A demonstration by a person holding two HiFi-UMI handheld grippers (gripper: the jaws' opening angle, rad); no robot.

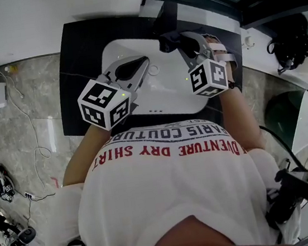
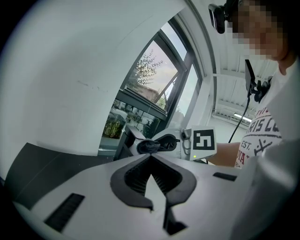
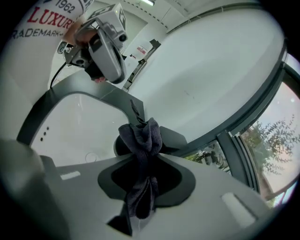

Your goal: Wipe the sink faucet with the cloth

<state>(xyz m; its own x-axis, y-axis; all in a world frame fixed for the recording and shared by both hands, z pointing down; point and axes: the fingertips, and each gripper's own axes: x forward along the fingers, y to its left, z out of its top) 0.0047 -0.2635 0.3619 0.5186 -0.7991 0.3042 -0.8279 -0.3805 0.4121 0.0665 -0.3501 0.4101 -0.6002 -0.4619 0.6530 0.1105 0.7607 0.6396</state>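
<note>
Pinching a bunched dark grey cloth (image 3: pixel 140 136) between the tightened jaws of the right gripper (image 3: pixel 143 157), with one tail hanging back through the jaw opening. Holding that bunch right at the base of the matte black sink faucet (image 3: pixel 173 138), the contact itself hidden behind the fabric. Hovering the left gripper (image 2: pixel 150 157) above the left part of the white rounded basin (image 1: pixel 161 93), its jaw tips pressed together with nothing between them. Working over a black countertop (image 1: pixel 78 56) set against a plain white wall (image 2: pixel 84 70), beside a dark-framed window (image 2: pixel 154 79).
</note>
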